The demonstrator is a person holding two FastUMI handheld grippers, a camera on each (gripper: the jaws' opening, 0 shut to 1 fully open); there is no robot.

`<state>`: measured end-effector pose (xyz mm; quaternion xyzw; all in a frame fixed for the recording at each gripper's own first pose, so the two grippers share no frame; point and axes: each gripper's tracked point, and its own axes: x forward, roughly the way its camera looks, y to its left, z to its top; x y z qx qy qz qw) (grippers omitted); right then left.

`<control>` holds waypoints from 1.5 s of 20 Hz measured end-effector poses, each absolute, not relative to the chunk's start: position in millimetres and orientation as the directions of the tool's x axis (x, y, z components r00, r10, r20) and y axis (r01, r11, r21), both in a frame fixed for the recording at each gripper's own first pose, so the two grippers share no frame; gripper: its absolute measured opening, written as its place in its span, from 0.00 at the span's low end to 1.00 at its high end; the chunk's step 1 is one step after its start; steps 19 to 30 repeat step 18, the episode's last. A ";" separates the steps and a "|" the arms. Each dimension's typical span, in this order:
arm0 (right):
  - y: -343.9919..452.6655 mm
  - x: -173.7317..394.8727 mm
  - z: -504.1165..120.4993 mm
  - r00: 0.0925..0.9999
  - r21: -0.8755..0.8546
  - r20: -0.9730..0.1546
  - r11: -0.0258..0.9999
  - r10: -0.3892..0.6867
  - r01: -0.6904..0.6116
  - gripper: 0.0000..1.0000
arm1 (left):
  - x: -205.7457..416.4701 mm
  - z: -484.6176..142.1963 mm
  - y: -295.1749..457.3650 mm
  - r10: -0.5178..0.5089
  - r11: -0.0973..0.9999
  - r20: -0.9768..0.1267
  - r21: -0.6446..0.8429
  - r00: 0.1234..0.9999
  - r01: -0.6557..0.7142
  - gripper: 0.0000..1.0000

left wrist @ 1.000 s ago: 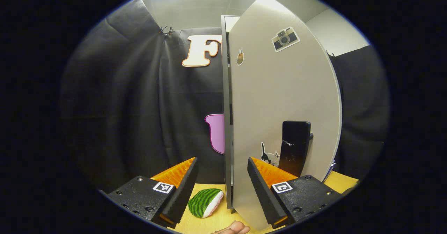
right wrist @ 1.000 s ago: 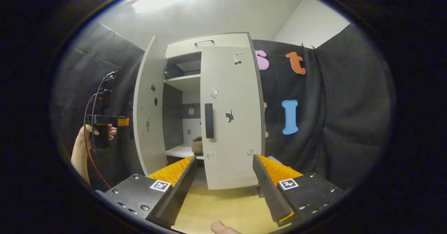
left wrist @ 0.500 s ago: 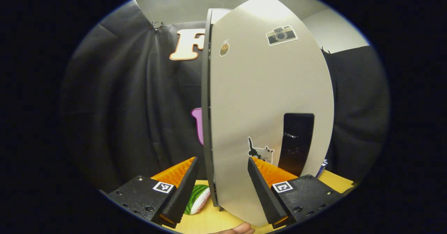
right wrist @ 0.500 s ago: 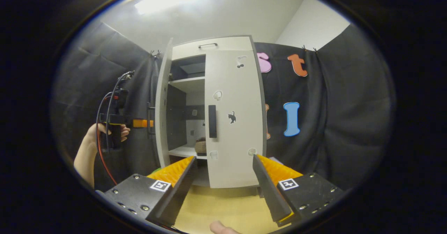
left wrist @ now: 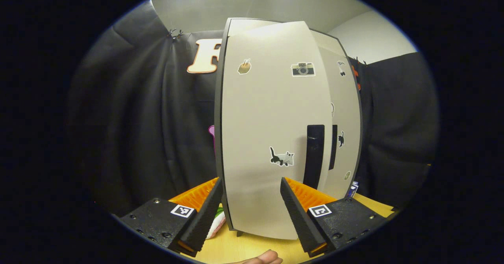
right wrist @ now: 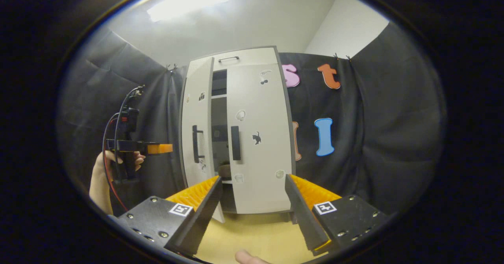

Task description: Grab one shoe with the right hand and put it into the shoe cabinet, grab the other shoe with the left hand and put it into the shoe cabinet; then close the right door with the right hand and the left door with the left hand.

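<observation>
At the centre of the right gripper view, the pale grey sticker-covered left door (right wrist: 197,126) was seen nearly closed, pushed by the left gripper (right wrist: 159,149), both grippers' jaws held apart, empty.

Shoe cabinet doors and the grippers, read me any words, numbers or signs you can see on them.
Left door and right door: no words or numbers.
Cat sticker and camera sticker: pictures, no text.
Square marker on the left gripper: a coded pattern, no letters.
</observation>
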<state>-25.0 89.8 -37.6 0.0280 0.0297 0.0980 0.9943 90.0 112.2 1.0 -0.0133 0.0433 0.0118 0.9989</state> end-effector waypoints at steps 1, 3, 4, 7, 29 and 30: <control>88.5 -25.6 -37.9 0.979 0.060 -0.054 0.980 0.194 -0.191 0.96 | 84.7 2.2 106.7 0.019 1.000 -0.083 -0.023 0.996 -0.020 0.90; 85.9 -24.0 -37.7 0.981 0.052 -0.052 0.982 0.187 -0.184 0.96 | 74.7 4.4 96.1 0.018 1.000 -0.071 -0.001 0.997 -0.018 0.92; 85.5 -24.2 -37.5 0.982 0.052 -0.050 0.982 0.184 -0.181 0.96 | 68.8 2.4 94.5 0.031 1.000 -0.073 0.006 0.997 -0.031 0.92; 86.5 -21.1 -38.4 0.980 0.058 -0.053 0.981 0.189 -0.186 0.96 | 52.1 -4.5 88.4 0.057 0.998 -0.072 0.014 0.996 -0.056 0.94; 88.7 -21.6 -36.8 0.982 0.030 -0.034 0.982 0.187 -0.186 0.96 | -12.9 -27.0 63.0 0.092 0.995 -0.040 -0.046 0.995 -0.094 0.96; 88.7 -21.6 -36.8 0.982 0.030 -0.034 0.982 0.187 -0.186 0.96 | -12.9 -27.0 63.0 0.092 0.995 -0.040 -0.046 0.995 -0.094 0.96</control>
